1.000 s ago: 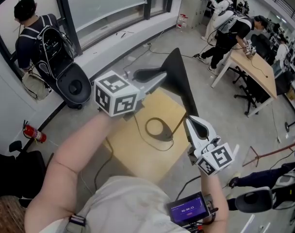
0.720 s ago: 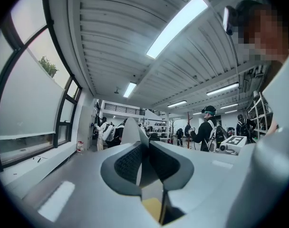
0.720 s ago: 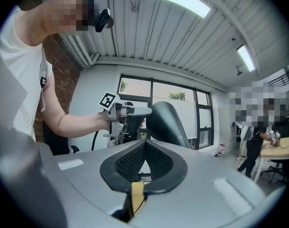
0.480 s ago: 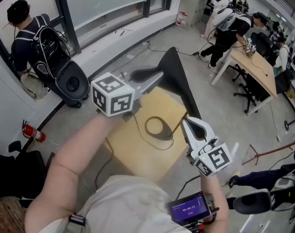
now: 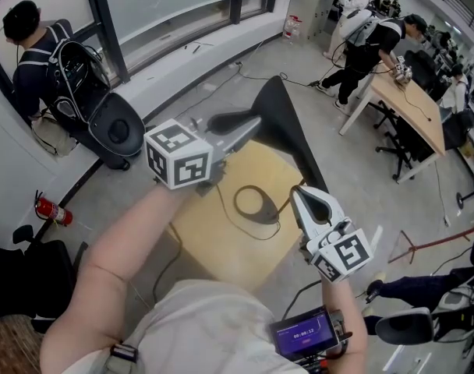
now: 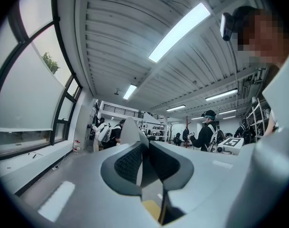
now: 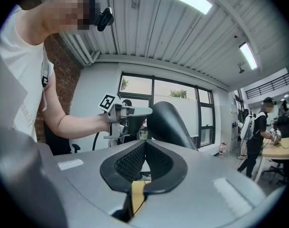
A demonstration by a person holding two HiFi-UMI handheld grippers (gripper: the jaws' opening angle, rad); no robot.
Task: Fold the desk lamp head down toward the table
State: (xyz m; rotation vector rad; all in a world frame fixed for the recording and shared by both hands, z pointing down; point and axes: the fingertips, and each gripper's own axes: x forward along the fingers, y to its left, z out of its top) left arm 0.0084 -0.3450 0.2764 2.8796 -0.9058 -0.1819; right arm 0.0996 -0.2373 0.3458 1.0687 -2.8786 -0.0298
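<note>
A black desk lamp stands on a small wooden table [image 5: 221, 248], with its ring base [image 5: 252, 205] flat on the top. Its long black head [image 5: 288, 127] slopes up and away. My left gripper [image 5: 252, 123] reaches in from the left and is shut on the head's upper edge; a thin pale strip shows between its pads [image 6: 140, 148]. The right gripper view shows that grip [image 7: 147, 112] against the dark head [image 7: 168, 120]. My right gripper [image 5: 301, 192] sits at the head's lower end, by the thin arm. Its pads [image 7: 144, 145] meet at the tips with nothing seen between them.
A thin cable runs across the table from the lamp base. A black round seat [image 5: 116, 135] and a person with a backpack [image 5: 42, 53] stand by the window at left. A fire extinguisher [image 5: 51, 213] leans on the wall. Desks with people [image 5: 412, 107] fill the right.
</note>
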